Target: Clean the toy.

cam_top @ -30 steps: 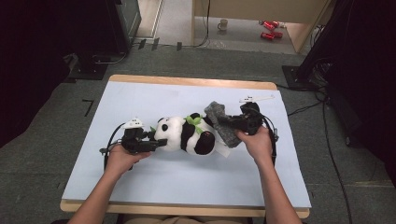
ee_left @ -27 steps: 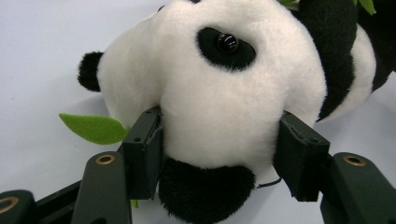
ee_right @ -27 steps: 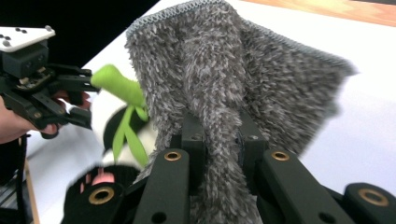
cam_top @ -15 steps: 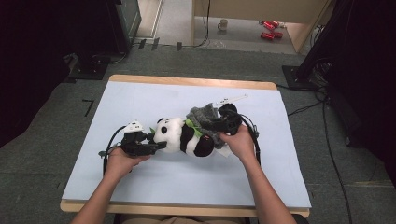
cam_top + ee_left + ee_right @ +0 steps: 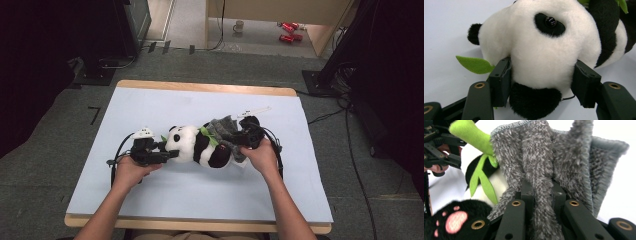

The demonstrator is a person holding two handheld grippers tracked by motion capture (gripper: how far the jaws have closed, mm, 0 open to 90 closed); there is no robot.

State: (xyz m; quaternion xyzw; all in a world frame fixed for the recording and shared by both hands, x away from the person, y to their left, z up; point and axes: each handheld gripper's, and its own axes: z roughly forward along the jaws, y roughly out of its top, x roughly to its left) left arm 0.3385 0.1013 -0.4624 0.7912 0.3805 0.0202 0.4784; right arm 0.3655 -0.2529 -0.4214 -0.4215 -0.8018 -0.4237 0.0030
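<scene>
A black-and-white plush panda (image 5: pixel 197 145) lies on its side on the pale blue mat (image 5: pixel 165 110), head to the left. My left gripper (image 5: pixel 167 154) (image 5: pixel 541 80) is shut on the panda's head (image 5: pixel 541 50), one jaw on each side of the snout. A grey fluffy cloth (image 5: pixel 222 129) (image 5: pixel 549 162) drapes over the panda's rear half. My right gripper (image 5: pixel 239 139) (image 5: pixel 542 195) is shut on a fold of that cloth, just above the panda's legs. A green felt bamboo sprig (image 5: pixel 477 147) lies across the panda's chest, and a black paw with pink pads (image 5: pixel 454 220) shows in the right gripper view.
The mat covers a wooden table (image 5: pixel 200 88). A green felt leaf (image 5: pixel 474 64) lies beside the panda's head. On the floor beyond the table stand a mug (image 5: pixel 239 25) and red cans (image 5: pixel 286 31). Cables (image 5: pixel 345 130) run along the floor at the right.
My right gripper has come left and down with the grey cloth, drawing it over the panda's rear half. The left gripper has kept its hold on the head.
</scene>
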